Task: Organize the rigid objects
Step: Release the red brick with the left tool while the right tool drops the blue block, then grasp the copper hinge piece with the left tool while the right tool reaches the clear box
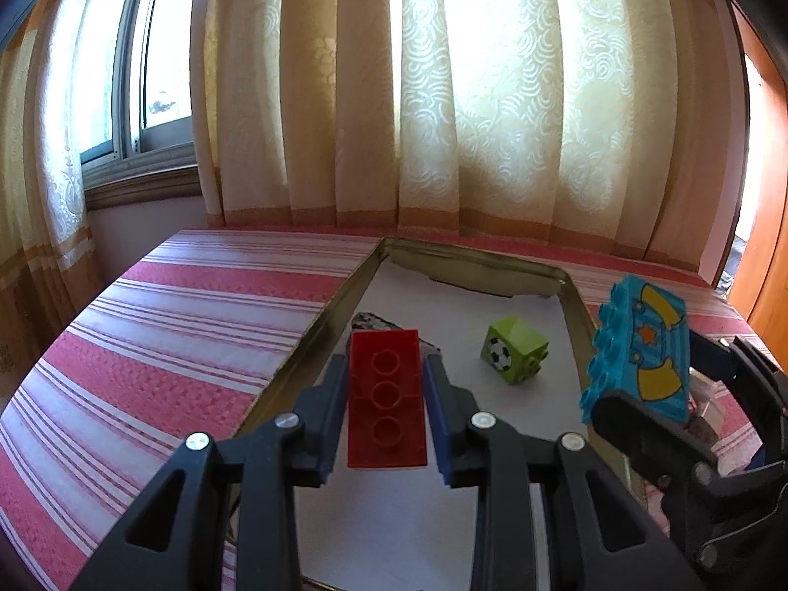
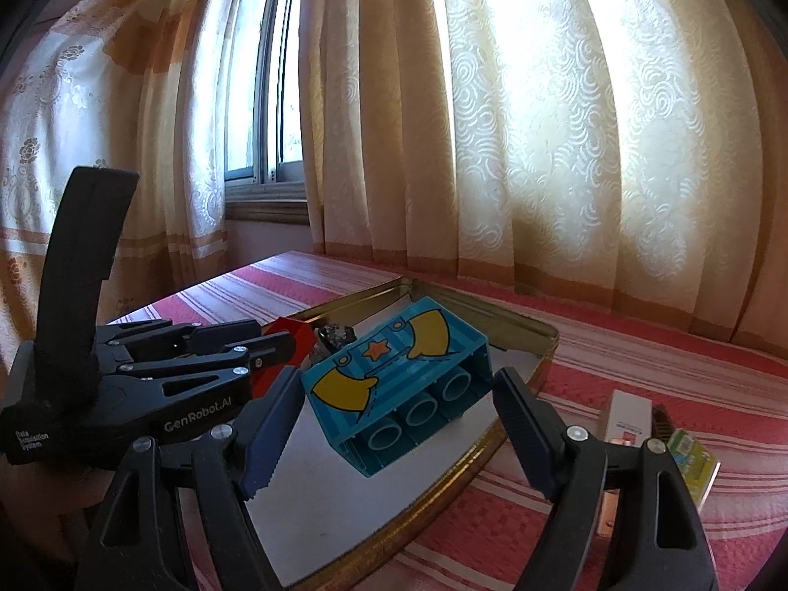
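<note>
Far left: gap in the curtain point(image 1: 305, 98) shows the window point(image 1: 147, 74). Striped red-and-white cloth point(image 1: 147, 335) covers the surface below.

Left gripper point(image 1: 386, 384) narrow, pads pressed on both long sides of the red brick point(image 1: 386, 399), hollow underside facing the camera. It is held above the white floor of the gold-rimmed tray point(image 1: 574, 305). In the right wrist view the same gripper point(image 2: 290, 344) reaches in from the left, the red brick point(image 2: 290, 337) at its tip over the tray's near-left part.

Just behind the red brick, a small dark patterned object point(image 1: 369, 321), mostly hidden; can't tell what it is.

Middle of the tray: green block with a soccer-ball print point(image 1: 514, 355), tilted, lying alone on the tray floor.

Right gripper point(image 2: 399, 394) wide, clamped on the blue brick point(image 2: 401, 379) with yellow moons and orange star. The brick is tilted, open tubes toward the camera, and hangs over the tray's right rim point(image 2: 473, 463).

Right of the tray, on the cloth: a white box point(image 2: 628, 418) and a green packet point(image 2: 692, 463), near each other.
</note>
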A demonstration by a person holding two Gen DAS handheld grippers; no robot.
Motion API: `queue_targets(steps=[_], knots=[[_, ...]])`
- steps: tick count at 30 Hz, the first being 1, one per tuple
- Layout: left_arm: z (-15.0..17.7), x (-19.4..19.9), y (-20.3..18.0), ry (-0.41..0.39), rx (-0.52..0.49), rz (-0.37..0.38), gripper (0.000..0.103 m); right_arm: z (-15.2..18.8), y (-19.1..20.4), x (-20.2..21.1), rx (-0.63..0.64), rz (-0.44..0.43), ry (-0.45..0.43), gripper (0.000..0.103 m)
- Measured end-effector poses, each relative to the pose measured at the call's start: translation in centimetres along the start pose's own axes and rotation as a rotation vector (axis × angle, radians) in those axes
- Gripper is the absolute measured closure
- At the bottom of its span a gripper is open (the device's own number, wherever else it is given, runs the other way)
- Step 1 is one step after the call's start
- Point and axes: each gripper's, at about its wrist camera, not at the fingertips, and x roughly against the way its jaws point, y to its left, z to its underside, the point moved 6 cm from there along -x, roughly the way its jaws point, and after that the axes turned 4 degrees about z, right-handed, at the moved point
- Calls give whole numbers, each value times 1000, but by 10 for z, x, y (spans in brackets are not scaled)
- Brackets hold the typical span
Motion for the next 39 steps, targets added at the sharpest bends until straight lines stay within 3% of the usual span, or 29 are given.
queue_targets(steps=[8, 20, 22, 24, 29, 33, 39], knots=[[-7, -10, 2, 59, -9, 17, 73, -2, -3, -21, -42, -32, 77, 23], [-5, -27, 3, 132, -46, -20, 73, 7, 1, -48, -51, -82, 206, 22], [-5, -25, 3, 127, -57, -43, 64, 8, 1, -50, -53, -76, 215, 22], [-6, -20, 5, 103, -58, -77, 35, 8, -1, -47, -54, -64, 203, 22], [-7, -5, 4, 53, -36, -81, 6, 6, -11, -32, -74, -42, 159, 19], [-5, 9, -12, 9, -43, -72, 4, 8, -27, -14, -106, -28, 133, 18], [-6, 31, -63, -60, -79, 17, 4, 17, -72, 30, -126, 34, 70, 18]])
